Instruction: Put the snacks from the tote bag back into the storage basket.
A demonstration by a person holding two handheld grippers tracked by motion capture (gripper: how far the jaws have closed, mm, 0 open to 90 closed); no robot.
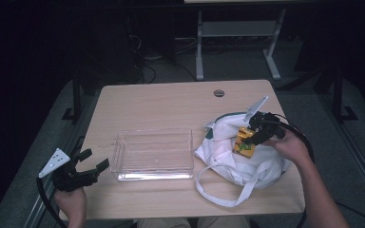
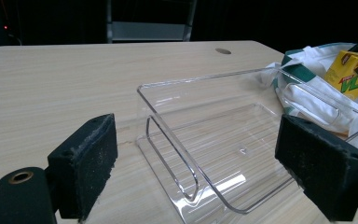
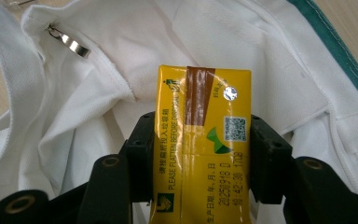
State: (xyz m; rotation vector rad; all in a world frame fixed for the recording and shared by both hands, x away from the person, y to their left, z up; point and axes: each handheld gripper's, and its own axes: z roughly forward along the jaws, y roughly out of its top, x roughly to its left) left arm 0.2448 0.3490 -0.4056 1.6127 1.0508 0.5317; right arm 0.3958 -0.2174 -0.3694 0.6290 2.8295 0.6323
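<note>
High view: a light wooden tabletop [image 1: 161, 102] carries a clear plastic tray [image 1: 153, 154] near its middle and a white cloth bag [image 1: 237, 152] with green trim at the right, its long strap looping toward the near edge. The left tongs [image 1: 95, 160] sit at the tabletop's near-left corner, jaws spread, pointing toward the tray and just short of it. The right tongs [image 1: 253, 137] are over the bag, pinching a yellow drink carton [image 1: 244, 142] that stands above the bag's folds. Left gripper view: the two black jaws stand wide apart with the clear tray [image 2: 242, 144] between them and farther off — nothing is held; the bag [image 2: 307, 88] and the carton [image 2: 349, 72] show at the upper right, beyond the tray's far wall. Right gripper view: the jaws press on both long sides of the carton [image 3: 203, 144], whose top face shows a brown strip, a foil straw hole, a printed code and a date; white bag fabric [image 3: 121, 60] lies beneath and around it — a small metal clasp [image 3: 72, 44] hangs at the bag's upper left seam.
</note>
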